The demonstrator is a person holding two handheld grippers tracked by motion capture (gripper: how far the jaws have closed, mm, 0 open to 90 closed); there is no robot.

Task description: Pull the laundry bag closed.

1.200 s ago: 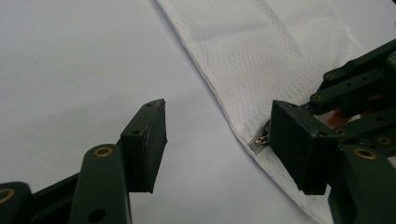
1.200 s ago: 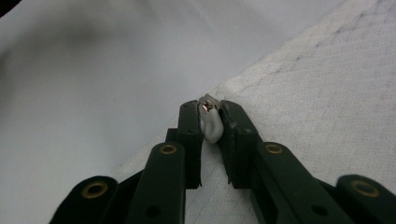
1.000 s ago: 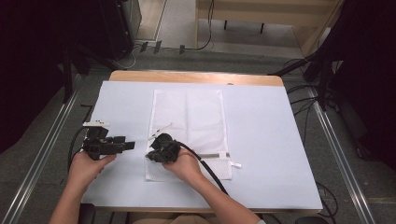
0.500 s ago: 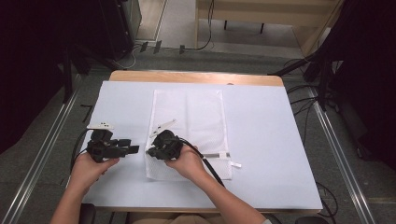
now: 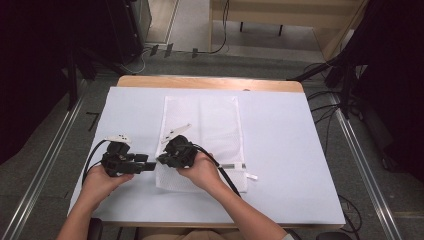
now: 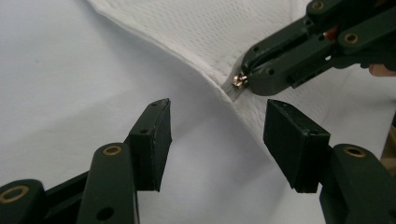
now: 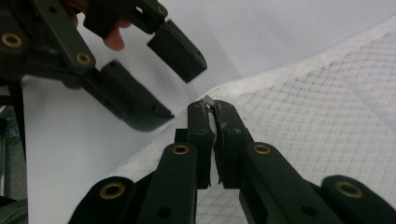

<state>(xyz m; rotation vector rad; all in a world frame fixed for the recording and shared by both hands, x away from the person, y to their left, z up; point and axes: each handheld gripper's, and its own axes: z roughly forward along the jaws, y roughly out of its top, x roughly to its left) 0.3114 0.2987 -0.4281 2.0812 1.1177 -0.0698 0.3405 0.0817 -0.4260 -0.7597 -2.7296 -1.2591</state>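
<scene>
Your right gripper (image 5: 161,159) pinches the mesh bag (image 5: 210,125) by its lifted left edge at the zipper pull (image 6: 240,81); your left gripper (image 5: 151,166), at its 9 o'clock, gapes empty.

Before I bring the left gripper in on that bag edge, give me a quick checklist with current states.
1. Right gripper shut on the zipper pull: ok.
2. Left gripper open: ok.
3. Left gripper's jaws free of the mesh bag: ok, nothing between them.
4. Bag edge lifted off the table at the pull: ok.
5. Gap between the two grippers: ok, close but apart.
6. Zipper open or closed: cannot tell.
</scene>
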